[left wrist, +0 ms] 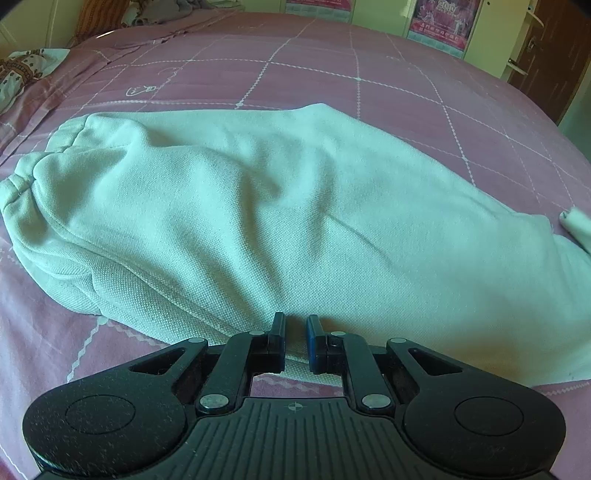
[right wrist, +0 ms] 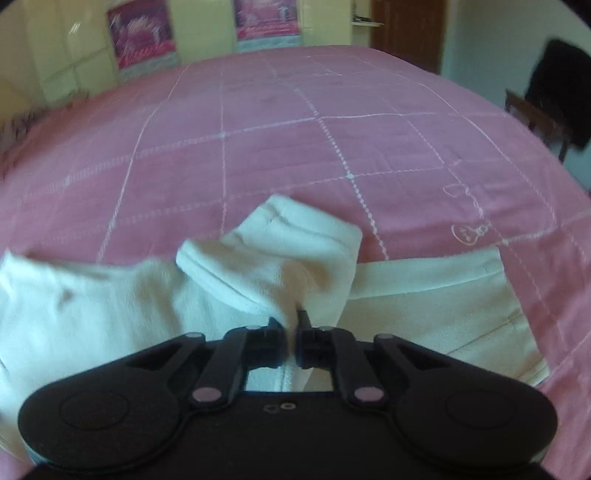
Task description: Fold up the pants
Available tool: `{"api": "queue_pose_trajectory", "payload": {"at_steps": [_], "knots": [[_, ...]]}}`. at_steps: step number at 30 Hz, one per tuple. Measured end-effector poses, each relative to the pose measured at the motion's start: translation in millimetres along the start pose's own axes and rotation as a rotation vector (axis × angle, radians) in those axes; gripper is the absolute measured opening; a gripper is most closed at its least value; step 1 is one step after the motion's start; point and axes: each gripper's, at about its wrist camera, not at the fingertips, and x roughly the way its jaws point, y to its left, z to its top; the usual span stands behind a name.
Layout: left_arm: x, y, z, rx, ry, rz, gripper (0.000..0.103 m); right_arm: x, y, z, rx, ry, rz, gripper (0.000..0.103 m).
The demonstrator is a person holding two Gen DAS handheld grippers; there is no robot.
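White pants [left wrist: 258, 206] lie lengthwise on the pink bed, with the gathered waistband [left wrist: 44, 162] at the left. My left gripper [left wrist: 295, 321] is at the pants' near edge, shut on a fold of the white cloth that shows between its fingers. In the right wrist view the leg end of the pants [right wrist: 110, 302] is bunched and raised. My right gripper [right wrist: 291, 321] is shut on it, and the hem [right wrist: 288, 236] flops forward over the fingertips. A corner of that raised leg [left wrist: 576, 225] shows at the right edge of the left wrist view.
The pink sheet [left wrist: 369, 85] with white grid lines covers the whole bed. Patterned bedding [left wrist: 18, 74] lies at its far left corner. Cupboards with posters [left wrist: 443, 18] and a brown door [left wrist: 546, 55] stand behind. A chair with a dark garment [right wrist: 554, 92] is off the bed's right side.
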Motion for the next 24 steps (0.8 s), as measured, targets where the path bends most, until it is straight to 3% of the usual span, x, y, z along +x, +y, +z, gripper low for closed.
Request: {"api": "queue_pose_trajectory", "payload": {"at_steps": [3,5,9,13,17,20,21,22,24], "knots": [[-0.5,-2.2,0.1,0.013,-0.001,0.002,0.012,-47.2,-51.6,11.9,0.277,-0.115,0.137,0.006],[0.0,-3.6,-0.4,0.022,-0.003,0.008,0.012,-49.0,-81.5,-6.9,0.356,-0.073,0.118,0.006],[-0.6,-5.5,-1.3,0.046,-0.008,0.018,0.012,-22.5,-115.9,-56.1,0.453,0.055,0.102,0.009],[-0.2,-6.6,0.1,0.047,-0.005,0.027,0.012,-23.0,-118.4,-58.2,0.444,0.002,0.093,0.025],[-0.3,-8.7,-1.8,0.059,-0.014,0.040,0.012,-16.7,-145.9,-50.8,0.544,-0.026,0.082,0.029],[-1.4,-13.0,-3.4,0.070,-0.018,0.051,0.012,-9.5,-154.5,-49.6,0.573,-0.014,0.100,0.023],[-1.4,-13.4,-3.5,0.071,-0.020,0.054,0.012,-7.2,-150.1,-45.0,0.537,-0.005,0.113,0.011],[-0.9,-13.4,-3.4,0.068,-0.023,0.056,0.012,-7.1,-144.3,-39.3,0.505,-0.007,0.121,0.005],[-1.1,-13.3,-4.2,0.060,-0.032,0.060,0.012,-16.9,-130.6,-17.2,0.461,-0.067,0.162,0.005]]}}
